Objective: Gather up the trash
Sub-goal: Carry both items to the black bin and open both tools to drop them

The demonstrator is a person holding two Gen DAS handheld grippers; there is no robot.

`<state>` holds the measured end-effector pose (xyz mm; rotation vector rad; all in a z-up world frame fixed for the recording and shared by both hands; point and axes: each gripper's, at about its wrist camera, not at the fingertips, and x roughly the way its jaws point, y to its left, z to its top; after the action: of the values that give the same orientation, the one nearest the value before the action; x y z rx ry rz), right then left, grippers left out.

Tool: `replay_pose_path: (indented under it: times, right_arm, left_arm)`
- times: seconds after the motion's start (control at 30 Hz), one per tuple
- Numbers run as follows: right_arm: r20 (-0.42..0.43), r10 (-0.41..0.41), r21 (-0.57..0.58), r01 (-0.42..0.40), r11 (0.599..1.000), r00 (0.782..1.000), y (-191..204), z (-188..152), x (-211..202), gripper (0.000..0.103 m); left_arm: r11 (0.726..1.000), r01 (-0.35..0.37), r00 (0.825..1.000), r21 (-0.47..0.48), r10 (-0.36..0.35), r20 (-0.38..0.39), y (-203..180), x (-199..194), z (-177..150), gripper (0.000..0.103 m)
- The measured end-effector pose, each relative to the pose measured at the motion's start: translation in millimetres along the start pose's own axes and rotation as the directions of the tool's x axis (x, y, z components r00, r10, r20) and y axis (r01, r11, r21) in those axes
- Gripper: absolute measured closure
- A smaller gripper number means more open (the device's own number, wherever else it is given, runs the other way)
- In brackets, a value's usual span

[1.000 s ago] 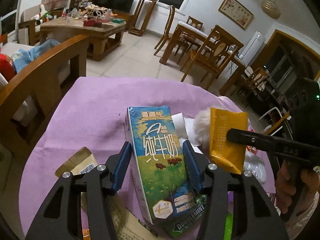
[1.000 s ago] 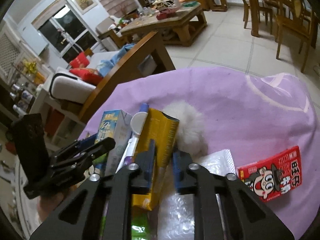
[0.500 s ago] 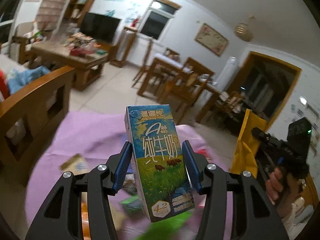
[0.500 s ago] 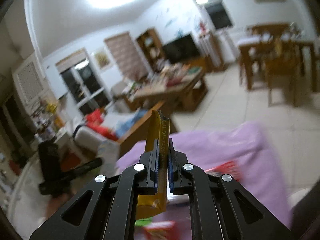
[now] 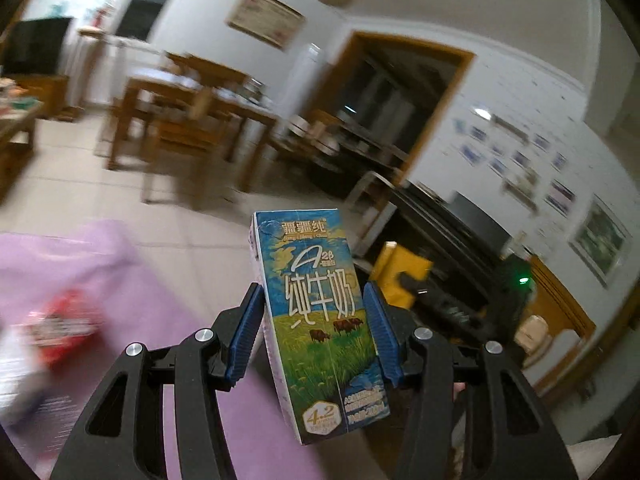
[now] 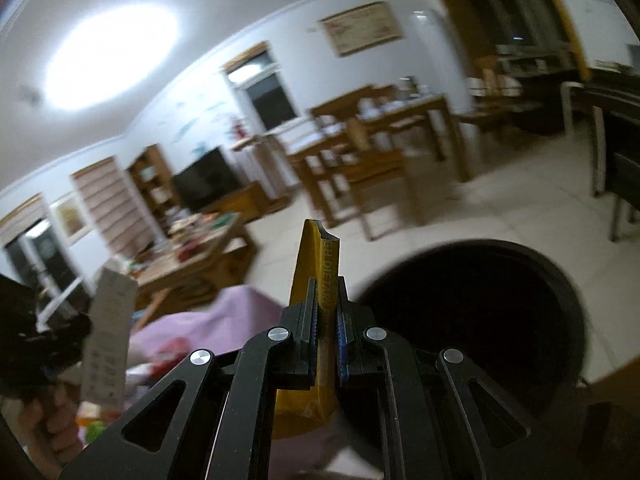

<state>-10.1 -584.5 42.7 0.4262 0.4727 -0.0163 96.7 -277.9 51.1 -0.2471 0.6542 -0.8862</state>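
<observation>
While the left gripper (image 5: 314,334) clamps an upright blue-and-green milk carton (image 5: 316,320) above the purple desk (image 5: 120,280), the right gripper (image 6: 325,330) pinches a torn yellow sachet (image 6: 318,272) before a dark round bin (image 6: 480,304); the background blurs.

Home, open living-dining room: wooden dining table (image 6: 400,116) with chairs (image 5: 180,148), TV (image 6: 206,178) beside shelves (image 6: 150,184), cluttered coffee table (image 6: 192,252), framed picture (image 5: 264,16) on white wall, tiled floor (image 5: 80,184), ceiling light (image 6: 112,52).
</observation>
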Motion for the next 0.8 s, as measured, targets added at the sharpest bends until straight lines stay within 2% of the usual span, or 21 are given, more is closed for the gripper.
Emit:
replay_pose_path:
  times: [0.17, 0.27, 0.43, 0.53, 0.57, 0.63, 0.67, 0.7, 0.73, 0.8]
  right_arm:
    - [-0.009, -0.069, 0.034, 0.069, 0.997, 0.998, -59.4, -18.1, 5.0, 0.095]
    - [-0.027, -0.074, 0.051, 0.075, 0.996, 0.997, -74.5, -28.4, 13.7, 0.095]
    - [-0.032, -0.08, 0.058, 0.082, 0.995, 0.996, -84.9, -37.4, 30.5, 0.095]
    - [-0.029, -0.093, 0.051, 0.095, 0.994, 0.995, -85.4, -33.7, 39.7, 0.095]
    - [-0.027, -0.094, 0.051, 0.095, 0.994, 0.995, -85.8, -31.6, 43.3, 0.091]
    - [-0.007, -0.099, 0.055, 0.099, 0.994, 0.995, -90.3, -34.8, 38.0, 0.062]
    - [0.022, -0.111, 0.063, 0.11, 0.992, 0.994, -90.5, -33.9, 31.7, 0.032]
    - [0.047, -0.117, 0.068, 0.114, 0.991, 0.992, -90.3, -28.9, 29.5, 0.018]
    - [0.076, -0.12, 0.066, 0.115, 0.991, 0.99, -90.4, -28.6, 24.0, 0.018]
    - [0.083, -0.129, 0.057, 0.124, 0.991, 0.988, -91.0, -27.4, 18.4, 0.016]
  left_arm:
    - [0.998, 0.063, 0.995, 0.03, -0.06, -0.083, -27.3, 94.7, -4.9, 0.052]
    - [0.998, 0.058, 0.992, 0.037, -0.054, -0.114, -34.9, 125.8, -11.9, 0.052]
    - [0.996, 0.028, 0.99, 0.085, -0.016, -0.139, -47.7, 152.2, -17.1, 0.052]
    - [0.994, 0.01, 0.989, 0.113, 0.007, -0.148, -50.8, 153.9, -14.6, 0.051]
    - [0.992, -0.003, 0.989, 0.128, 0.022, -0.145, -52.5, 152.3, -14.3, 0.049]
    - [0.985, -0.035, 0.989, 0.171, 0.059, -0.138, -58.1, 153.0, -15.7, 0.045]
    - [0.981, -0.049, 0.989, 0.189, 0.075, -0.131, -59.8, 151.3, -15.8, 0.03]
    - [0.977, -0.068, 0.989, 0.203, 0.093, -0.113, -61.7, 147.7, -14.8, 0.01]
    - [0.973, -0.085, 0.991, 0.214, 0.106, -0.086, -63.4, 142.7, -14.1, 0.005]
    - [0.965, -0.093, 0.992, 0.246, 0.11, -0.054, -67.4, 135.8, -13.8, 0.005]
